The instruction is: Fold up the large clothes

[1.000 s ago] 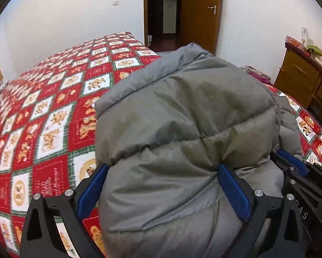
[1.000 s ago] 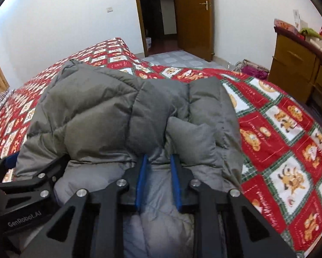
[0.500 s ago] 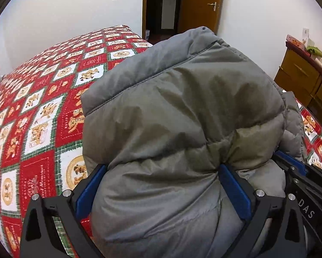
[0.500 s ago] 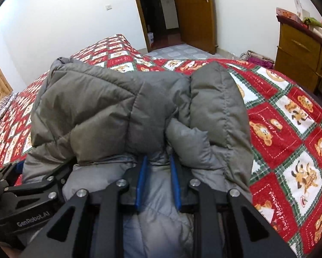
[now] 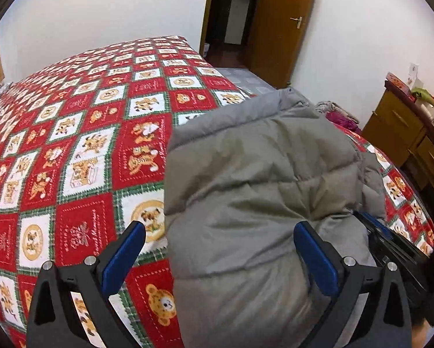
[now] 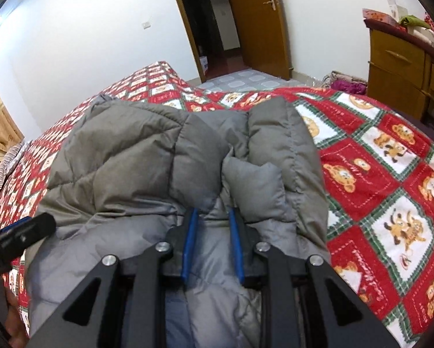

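A grey quilted down jacket [image 5: 260, 191] lies folded in a thick bundle on the bed; it also fills the middle of the right wrist view [image 6: 164, 168]. My left gripper [image 5: 220, 246] is open wide; its right finger touches the bundle's near end and its left finger stands over the bedspread. My right gripper [image 6: 212, 223] is nearly shut and pinches a fold of the jacket's near edge. The right gripper shows at the right edge of the left wrist view [image 5: 391, 246], and the left gripper's tip at the left edge of the right wrist view [image 6: 19, 232].
The bed carries a red, white and green checked bedspread [image 5: 80, 150] with bear prints. A wooden dresser [image 5: 405, 127] stands at the right with items on top. An open wooden door [image 5: 280, 26] is at the back. Clothes lie on the floor by the wall [image 6: 344, 82].
The jacket bundle has come down onto the bed. My left gripper has shifted left, so its left finger is now off the jacket. The right gripper keeps its pinch.
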The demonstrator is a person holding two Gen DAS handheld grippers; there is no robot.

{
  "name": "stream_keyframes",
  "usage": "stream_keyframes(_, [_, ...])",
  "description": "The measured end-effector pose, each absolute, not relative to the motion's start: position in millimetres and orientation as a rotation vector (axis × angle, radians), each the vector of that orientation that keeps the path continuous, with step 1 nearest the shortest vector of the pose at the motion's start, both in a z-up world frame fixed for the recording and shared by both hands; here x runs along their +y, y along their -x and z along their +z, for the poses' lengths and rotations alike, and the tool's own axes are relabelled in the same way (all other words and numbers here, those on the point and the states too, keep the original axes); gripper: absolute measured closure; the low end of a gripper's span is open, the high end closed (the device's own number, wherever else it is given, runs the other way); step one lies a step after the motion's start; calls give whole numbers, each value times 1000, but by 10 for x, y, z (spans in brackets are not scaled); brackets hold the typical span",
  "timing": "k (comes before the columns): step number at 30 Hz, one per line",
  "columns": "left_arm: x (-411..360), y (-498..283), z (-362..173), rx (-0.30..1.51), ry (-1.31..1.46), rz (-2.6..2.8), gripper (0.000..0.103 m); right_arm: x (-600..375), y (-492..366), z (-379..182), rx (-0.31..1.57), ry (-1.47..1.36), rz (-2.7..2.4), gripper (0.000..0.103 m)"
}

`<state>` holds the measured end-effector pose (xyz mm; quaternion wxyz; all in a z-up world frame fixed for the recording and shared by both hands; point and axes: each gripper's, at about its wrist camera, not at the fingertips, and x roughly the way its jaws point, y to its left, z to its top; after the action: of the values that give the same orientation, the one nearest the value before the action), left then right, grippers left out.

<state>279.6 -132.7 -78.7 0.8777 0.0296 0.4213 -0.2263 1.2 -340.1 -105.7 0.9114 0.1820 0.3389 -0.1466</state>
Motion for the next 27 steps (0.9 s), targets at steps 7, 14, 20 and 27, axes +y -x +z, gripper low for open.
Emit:
stream_keyframes(7, [-1241,-2638,-662,815,-119,-469,1,-3288,410,-622,597,-393,-294,43])
stream_keyframes(14, [-1022,-2226,-557,755,-202,-457,1,-2888,927,-343,534,-325,-348,33])
stream_keyframes(20, [-762,-1803,-480,721,-200,-428,1,-2638,1268,-284,503,-284,-407,29])
stream_keyframes(27, [-534,-1407,-447,738,-161,-437,1,-2352,1625,-180,459,-275,-403,26])
